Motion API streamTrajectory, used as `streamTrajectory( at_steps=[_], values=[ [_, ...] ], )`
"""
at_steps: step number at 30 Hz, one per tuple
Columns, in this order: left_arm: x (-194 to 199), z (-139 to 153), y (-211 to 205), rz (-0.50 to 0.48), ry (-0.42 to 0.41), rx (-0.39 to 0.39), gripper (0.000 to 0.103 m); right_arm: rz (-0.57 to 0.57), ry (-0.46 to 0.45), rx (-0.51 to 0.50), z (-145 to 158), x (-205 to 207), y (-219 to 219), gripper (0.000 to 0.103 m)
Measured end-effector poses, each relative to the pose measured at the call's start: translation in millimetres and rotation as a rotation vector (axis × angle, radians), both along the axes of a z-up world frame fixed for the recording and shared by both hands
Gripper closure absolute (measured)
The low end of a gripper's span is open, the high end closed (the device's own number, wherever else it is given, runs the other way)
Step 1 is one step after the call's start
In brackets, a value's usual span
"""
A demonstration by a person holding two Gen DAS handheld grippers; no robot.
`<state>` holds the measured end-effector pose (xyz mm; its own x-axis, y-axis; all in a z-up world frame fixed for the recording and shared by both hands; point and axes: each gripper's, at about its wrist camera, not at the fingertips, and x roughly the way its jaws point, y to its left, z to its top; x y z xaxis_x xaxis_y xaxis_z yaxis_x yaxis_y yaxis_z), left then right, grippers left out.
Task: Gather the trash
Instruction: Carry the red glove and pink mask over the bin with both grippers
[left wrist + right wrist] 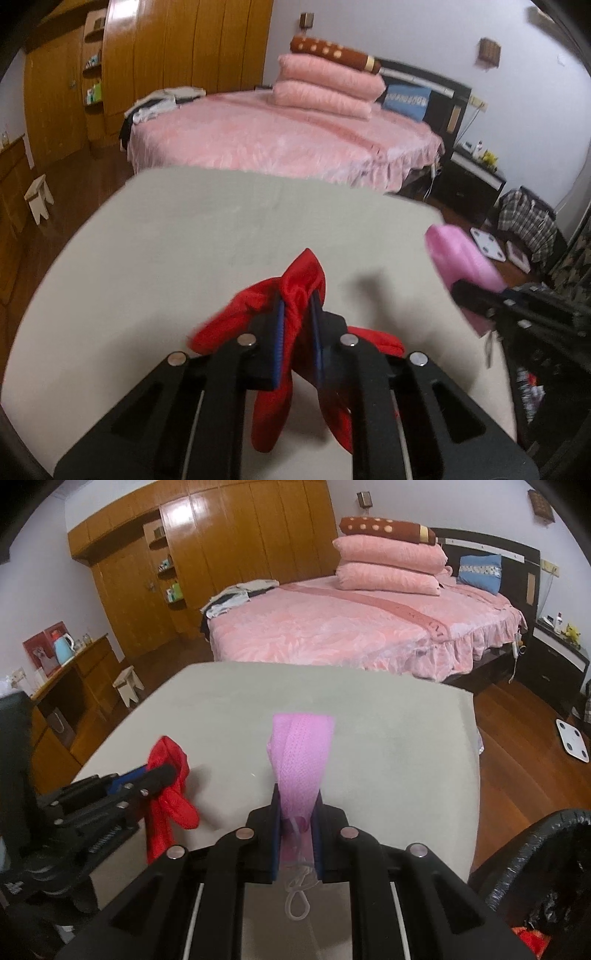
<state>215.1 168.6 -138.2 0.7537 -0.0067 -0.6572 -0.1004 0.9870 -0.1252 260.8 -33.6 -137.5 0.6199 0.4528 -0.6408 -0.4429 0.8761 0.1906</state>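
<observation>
My left gripper (298, 314) is shut on a crumpled red bag (301, 284), which hangs down on both sides of the blue pads above the pale table (207, 236). The right wrist view shows the same left gripper (162, 771) at the left, with the red bag (173, 801) drooping from it. My right gripper (297, 812) is shut on a folded pink face mask (301, 746); its white ear loop dangles below the fingers. In the left wrist view the pink mask (458, 258) shows at the right, held by the right gripper (476, 295).
A bin lined with a black bag (543, 853) stands at the table's right side, with red scraps inside. A pink bed (351, 627) with stacked pillows lies beyond the table. A wooden wardrobe (229, 546), a small stool (129, 685) and a floor scale (572, 740) are around it.
</observation>
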Motion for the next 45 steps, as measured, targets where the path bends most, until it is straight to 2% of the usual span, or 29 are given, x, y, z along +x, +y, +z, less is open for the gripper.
streamTrajectory(
  at_steps=[11,19,29,45],
  values=[
    [-46.0,62.7,-31.4,-0.030,-0.097,0.028,0.091,0.019,-0.072,0.042,42.8,-35.8,-24.5,0.089],
    [-69.7,87.2,-57.9,-0.067,-0.138,0.011,0.091,-0.002,-0.123,0.038,69.7,-68.3,-58.0,0.089],
    [-92.7,108.0,-110.5,-0.148,-0.192,0.008,0.091,-0.071,-0.173,0.038,90.3,-103.5,-104.7,0.089],
    [-112.2,112.7,-189.9,-0.309,-0.218,0.000,0.091,-0.243,-0.210,0.024,102.0,-147.4,-195.1,0.088]
  ],
)
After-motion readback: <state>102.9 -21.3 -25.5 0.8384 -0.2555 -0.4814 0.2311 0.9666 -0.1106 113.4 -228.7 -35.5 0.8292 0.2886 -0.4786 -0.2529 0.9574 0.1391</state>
